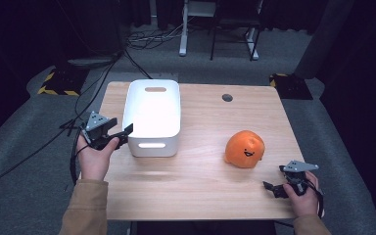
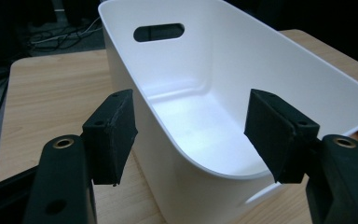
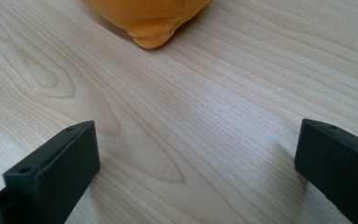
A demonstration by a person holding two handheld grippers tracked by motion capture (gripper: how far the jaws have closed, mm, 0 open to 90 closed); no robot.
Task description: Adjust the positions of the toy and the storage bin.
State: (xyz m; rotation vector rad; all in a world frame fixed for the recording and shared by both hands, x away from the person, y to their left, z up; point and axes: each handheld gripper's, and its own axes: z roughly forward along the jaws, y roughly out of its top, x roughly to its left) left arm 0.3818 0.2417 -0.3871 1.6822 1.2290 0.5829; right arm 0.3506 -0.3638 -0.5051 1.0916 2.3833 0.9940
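We work at a wooden table in a dark room, grey carpet around it and cables trailing off behind. On the left half stands a white bin, empty, with a slot handle cut into each short wall. On the right half sits an orange plush with a small face, well apart from the bin.

Our left gripper is at the bin's near left corner, its jaws wide apart. In the left gripper view the corner wall of the bin runs up between the two black jaws, one outside and one over the inside, neither touching as far as we can tell. Our right gripper rests low on the table near the front right edge, jaws apart and holding nothing; in the right gripper view the plush lies ahead with bare wood between.

We judge the bin light, stiff and smooth, so a pinch on its thin wall may slip or tip it; the rim by the corner or the slot handle gives the surer hold. The plush looks soft and light, not fragile. It will squash under the jaws, so we would take it across a bulge of the body, deep enough that the cloth does not pull free.
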